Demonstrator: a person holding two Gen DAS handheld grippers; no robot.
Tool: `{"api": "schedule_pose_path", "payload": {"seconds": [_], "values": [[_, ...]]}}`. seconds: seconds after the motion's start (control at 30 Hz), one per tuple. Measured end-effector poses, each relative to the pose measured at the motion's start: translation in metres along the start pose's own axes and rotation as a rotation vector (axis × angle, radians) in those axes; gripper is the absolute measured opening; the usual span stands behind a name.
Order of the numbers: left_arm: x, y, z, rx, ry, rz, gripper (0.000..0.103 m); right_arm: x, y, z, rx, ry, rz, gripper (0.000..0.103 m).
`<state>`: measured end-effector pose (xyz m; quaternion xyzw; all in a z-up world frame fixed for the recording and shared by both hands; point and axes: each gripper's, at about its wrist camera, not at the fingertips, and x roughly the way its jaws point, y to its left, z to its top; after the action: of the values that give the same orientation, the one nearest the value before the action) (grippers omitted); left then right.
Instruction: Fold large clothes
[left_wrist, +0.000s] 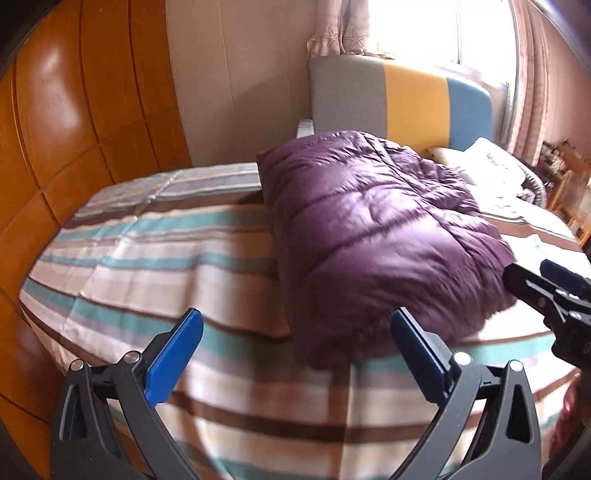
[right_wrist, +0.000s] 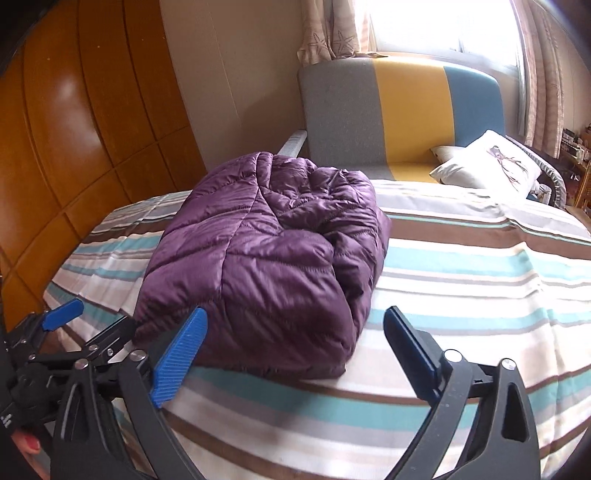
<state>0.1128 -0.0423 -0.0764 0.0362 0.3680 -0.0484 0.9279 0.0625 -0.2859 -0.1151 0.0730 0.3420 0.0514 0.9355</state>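
A purple quilted puffer coat (left_wrist: 373, 236) lies folded in a thick bundle on the striped bed cover (left_wrist: 155, 266). It also shows in the right wrist view (right_wrist: 266, 258). My left gripper (left_wrist: 295, 325) is open and empty, just short of the bundle's near edge. My right gripper (right_wrist: 295, 325) is open and empty, in front of the bundle's near right corner. The right gripper shows at the right edge of the left wrist view (left_wrist: 546, 288). The left gripper shows at the lower left of the right wrist view (right_wrist: 88, 321).
A headboard (right_wrist: 399, 114) in grey, yellow and blue stands at the far end of the bed. White pillows (right_wrist: 491, 162) lie at the far right. A wooden wardrobe (left_wrist: 74, 129) stands along the left. A curtained window (right_wrist: 443, 29) is behind.
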Motion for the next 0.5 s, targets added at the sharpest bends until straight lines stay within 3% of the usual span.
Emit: {"api": "schedule_pose_path", "payload": {"seconds": [0.5], "values": [[-0.048, 0.030, -0.026, -0.028, -0.094, 0.002, 0.101, -0.041, 0.026, -0.041, -0.053, -0.061, -0.075, 0.100]]}}
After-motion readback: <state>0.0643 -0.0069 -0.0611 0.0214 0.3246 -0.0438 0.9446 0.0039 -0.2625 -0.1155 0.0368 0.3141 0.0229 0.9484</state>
